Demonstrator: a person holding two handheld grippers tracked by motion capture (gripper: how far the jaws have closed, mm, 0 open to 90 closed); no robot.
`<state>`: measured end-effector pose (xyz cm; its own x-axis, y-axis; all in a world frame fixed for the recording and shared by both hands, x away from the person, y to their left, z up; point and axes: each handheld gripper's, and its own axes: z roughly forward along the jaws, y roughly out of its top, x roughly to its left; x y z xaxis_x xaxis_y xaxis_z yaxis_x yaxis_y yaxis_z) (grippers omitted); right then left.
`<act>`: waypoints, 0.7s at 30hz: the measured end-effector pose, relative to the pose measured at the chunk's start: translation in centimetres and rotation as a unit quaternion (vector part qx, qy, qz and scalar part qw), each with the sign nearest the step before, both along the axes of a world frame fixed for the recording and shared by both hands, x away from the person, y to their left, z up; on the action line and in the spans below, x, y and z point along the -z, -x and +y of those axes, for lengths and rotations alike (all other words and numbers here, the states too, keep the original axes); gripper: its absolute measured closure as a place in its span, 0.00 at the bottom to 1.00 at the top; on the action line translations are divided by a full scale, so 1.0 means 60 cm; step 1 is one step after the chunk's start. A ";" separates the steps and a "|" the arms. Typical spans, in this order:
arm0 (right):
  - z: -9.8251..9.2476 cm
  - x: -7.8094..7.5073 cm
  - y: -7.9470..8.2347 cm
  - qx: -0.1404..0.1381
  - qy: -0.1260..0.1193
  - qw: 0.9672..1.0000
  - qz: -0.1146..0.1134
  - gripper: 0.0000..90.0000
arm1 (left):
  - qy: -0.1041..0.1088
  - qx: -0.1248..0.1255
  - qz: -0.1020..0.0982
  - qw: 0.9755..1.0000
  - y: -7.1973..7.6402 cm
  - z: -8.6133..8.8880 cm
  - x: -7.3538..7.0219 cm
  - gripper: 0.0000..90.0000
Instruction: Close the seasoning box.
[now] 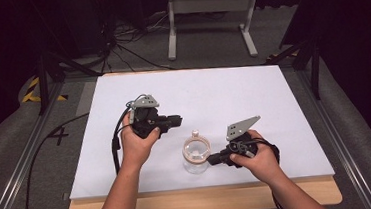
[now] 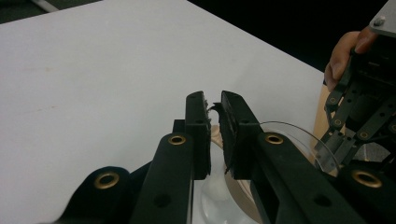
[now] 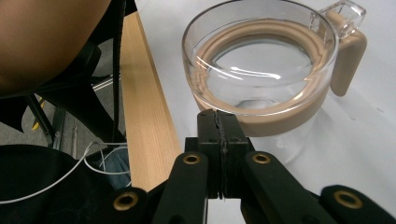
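Note:
A clear glass cup (image 1: 196, 155) with a tan band and a tan handle (image 3: 348, 56) stands upright near the front of the white board (image 1: 222, 91). My right gripper (image 1: 213, 158) lies just right of the cup and points at it. In the right gripper view its jaws (image 3: 218, 116) are shut with nothing between them, the tips right at the cup's (image 3: 259, 70) tan band. My left gripper (image 1: 174, 119) hovers behind and left of the cup, its jaws (image 2: 213, 109) a narrow gap apart and empty. The cup's rim (image 2: 289, 128) curves just beyond them.
The board lies on a wooden table whose front edge (image 1: 206, 200) runs below both forearms. The other hand and its gripper (image 2: 359, 107) stand close at the right in the left gripper view. Cables (image 1: 128, 44) and a white stand (image 1: 211, 7) occupy the floor behind.

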<state>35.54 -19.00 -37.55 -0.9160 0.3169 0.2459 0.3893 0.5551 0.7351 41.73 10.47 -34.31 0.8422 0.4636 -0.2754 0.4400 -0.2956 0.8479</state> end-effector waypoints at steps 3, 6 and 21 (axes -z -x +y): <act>-0.001 0.001 0.000 0.000 0.003 1.000 0.001 1.00 | -0.001 0.000 0.000 1.000 0.000 0.000 0.000 0.91; -0.002 0.001 0.001 -0.001 0.005 1.000 0.004 1.00 | 0.000 -0.001 0.000 1.000 0.000 0.000 0.000 0.91; -0.020 -0.022 0.000 0.015 -0.019 1.000 -0.016 1.00 | -0.001 -0.010 0.000 1.000 0.004 0.008 0.000 0.88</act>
